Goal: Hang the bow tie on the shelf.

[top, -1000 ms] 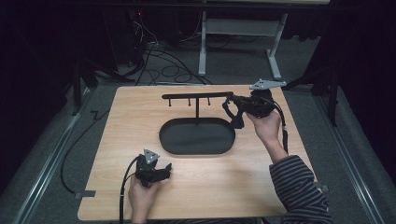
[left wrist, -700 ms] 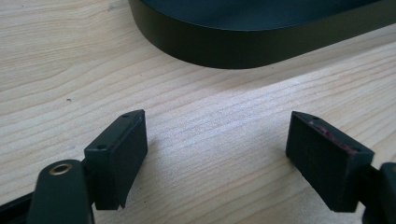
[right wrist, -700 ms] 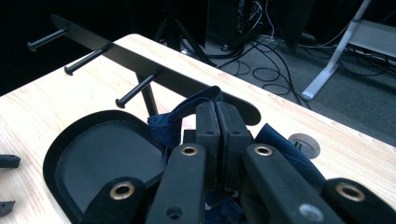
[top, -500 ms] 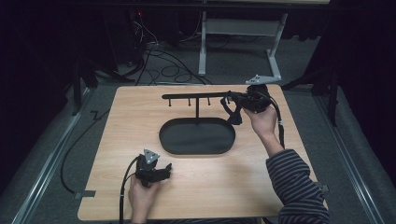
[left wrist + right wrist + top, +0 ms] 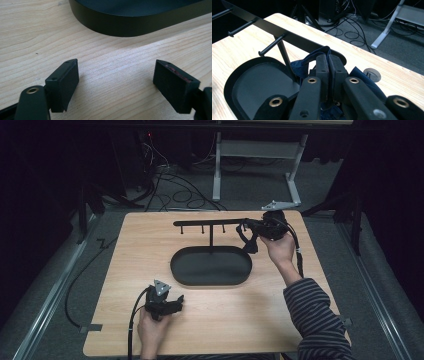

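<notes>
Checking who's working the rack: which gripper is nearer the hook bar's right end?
Right. The right gripper is at the hook bar's right end; the left gripper rests near the table's front edge.

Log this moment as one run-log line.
right gripper: jaws pinching dark blue cloth beside rack bar | left gripper: jaws open, on table near tray

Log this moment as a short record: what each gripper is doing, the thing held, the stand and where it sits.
right gripper: jaws closed on a dark blue strap, by the right end of the bar
left gripper: jaws wide apart, nothing between them, low over the table
stand: black oval tray, post and pegged bar
stand location: middle of the table
</notes>
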Available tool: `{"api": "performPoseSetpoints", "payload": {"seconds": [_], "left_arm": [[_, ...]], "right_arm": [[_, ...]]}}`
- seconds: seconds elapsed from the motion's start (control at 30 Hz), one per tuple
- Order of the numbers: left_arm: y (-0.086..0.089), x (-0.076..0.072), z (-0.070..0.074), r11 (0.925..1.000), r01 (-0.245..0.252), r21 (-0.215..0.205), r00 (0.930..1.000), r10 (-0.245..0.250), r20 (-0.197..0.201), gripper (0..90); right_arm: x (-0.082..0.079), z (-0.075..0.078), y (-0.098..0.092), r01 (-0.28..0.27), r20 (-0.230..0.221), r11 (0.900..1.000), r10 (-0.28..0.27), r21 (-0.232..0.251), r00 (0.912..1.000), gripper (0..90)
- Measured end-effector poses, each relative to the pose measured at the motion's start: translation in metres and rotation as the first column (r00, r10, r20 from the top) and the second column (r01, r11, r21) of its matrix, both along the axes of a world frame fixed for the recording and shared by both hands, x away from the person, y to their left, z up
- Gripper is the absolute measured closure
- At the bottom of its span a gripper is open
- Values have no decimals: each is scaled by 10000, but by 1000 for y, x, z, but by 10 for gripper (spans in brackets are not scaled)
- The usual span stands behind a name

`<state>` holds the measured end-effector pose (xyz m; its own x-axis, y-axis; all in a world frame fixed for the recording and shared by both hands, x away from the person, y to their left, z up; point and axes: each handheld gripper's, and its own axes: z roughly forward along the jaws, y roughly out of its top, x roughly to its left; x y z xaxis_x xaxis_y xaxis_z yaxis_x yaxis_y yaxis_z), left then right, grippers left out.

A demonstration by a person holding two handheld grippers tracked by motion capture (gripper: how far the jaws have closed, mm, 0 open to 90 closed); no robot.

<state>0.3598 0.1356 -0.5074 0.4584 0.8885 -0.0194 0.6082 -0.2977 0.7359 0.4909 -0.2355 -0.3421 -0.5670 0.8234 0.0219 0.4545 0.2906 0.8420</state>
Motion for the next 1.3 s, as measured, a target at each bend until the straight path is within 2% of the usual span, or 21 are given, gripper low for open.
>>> {"api": "performPoseSetpoints", "payload": {"seconds": [0.27,0.43,0.57,1.07,1.3], "left_arm": [[0,0,0,10000,-3,-13,10000,3,4,211],[0,0,0,10000,-2,-9,10000,2,2,211],[0,0,0,10000,1,-11,10000,-1,2,211],[0,0,0,10000,0,4,10000,0,2,212],[0,0,0,10000,-8,2,10000,8,4,212]], "right_arm": [[2,-3,-1,54,-176,10000,-55,-74,9998,856],[1,-2,-3,44,-328,10000,-43,42,9995,811],[1,-2,-4,12,-390,9999,-7,111,9992,810],[-7,7,-9,-120,-201,9991,128,400,9997,773],[-12,11,-13,-113,-214,9985,124,528,9997,718]]}}
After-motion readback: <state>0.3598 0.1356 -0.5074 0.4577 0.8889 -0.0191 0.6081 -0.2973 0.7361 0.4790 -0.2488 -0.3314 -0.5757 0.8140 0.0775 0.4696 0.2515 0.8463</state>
